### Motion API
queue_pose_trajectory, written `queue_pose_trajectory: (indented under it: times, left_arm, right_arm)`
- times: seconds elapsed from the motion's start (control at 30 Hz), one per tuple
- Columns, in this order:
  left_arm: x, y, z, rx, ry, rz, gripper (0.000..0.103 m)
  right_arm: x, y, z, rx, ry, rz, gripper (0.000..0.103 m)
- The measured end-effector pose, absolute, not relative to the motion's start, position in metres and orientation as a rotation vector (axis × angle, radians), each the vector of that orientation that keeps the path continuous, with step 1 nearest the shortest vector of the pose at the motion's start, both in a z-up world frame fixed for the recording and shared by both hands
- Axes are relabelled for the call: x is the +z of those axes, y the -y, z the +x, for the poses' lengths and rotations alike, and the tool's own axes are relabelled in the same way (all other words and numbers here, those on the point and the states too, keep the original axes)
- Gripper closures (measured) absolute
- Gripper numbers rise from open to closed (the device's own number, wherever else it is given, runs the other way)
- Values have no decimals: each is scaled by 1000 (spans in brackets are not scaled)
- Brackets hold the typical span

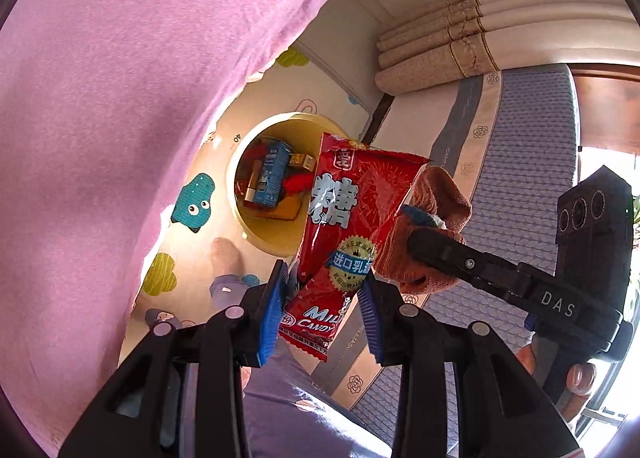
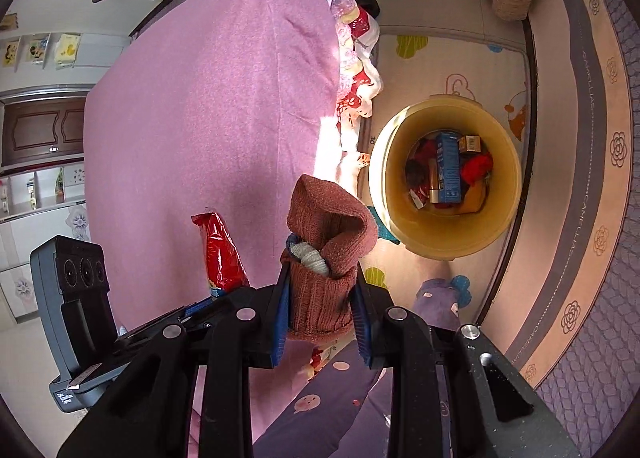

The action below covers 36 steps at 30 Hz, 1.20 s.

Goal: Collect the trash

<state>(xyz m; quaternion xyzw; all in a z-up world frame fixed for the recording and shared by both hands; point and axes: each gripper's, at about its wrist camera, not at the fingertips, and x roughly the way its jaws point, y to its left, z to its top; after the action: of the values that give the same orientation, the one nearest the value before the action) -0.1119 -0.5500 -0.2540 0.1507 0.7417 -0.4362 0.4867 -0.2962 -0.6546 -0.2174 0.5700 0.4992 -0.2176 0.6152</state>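
A red candy wrapper (image 1: 344, 234) is pinched in the left gripper (image 1: 324, 310), and a rolled brown sock (image 2: 324, 258) is clamped in the right gripper (image 2: 320, 314). The yellow bin (image 2: 384, 162) lies ahead of and below both, nearer the right gripper. Each item's long axis points up out of the jaws.

A: The candy wrapper (image 1: 344, 242) ahead of the left gripper (image 1: 324, 310) covers the yellow bin's (image 1: 280, 246) right rim.

B: Bin contents beyond the right gripper (image 2: 322, 310): labels too small to read.
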Motion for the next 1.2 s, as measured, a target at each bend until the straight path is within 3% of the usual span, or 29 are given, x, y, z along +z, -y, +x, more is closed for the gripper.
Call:
queue_pose_trajectory:
  times: [0.3,0.4,0.47,0.5,0.57,1.2]
  left_arm:
    - [-279,602,-159,-1106,-1857,457,67]
    - [-285,610,-168,-1119,-1876,470,66]
    - [-286,613,-172,-1123,-1868,497,59]
    - [-288,614,-175,-1122,-1869,504,47]
    - [-291,614,-176,-1107,-1875,513,36]
    - [-275,597,-173,-1087,-1861,466,35]
  right_arm:
    - [-233,694,-350,-593,-1129,1366,76]
    - [-238,700,-363,-608,-1126,1386,71]
    - [-243,703,-369,-616,-1129,1401,66]
    - [-245,704,-372,-617,-1126,1410,61]
    - [-247,705,-377,-626,-1122,1420,56]
    - [-229,701,-365,-588,-1105,1394,56]
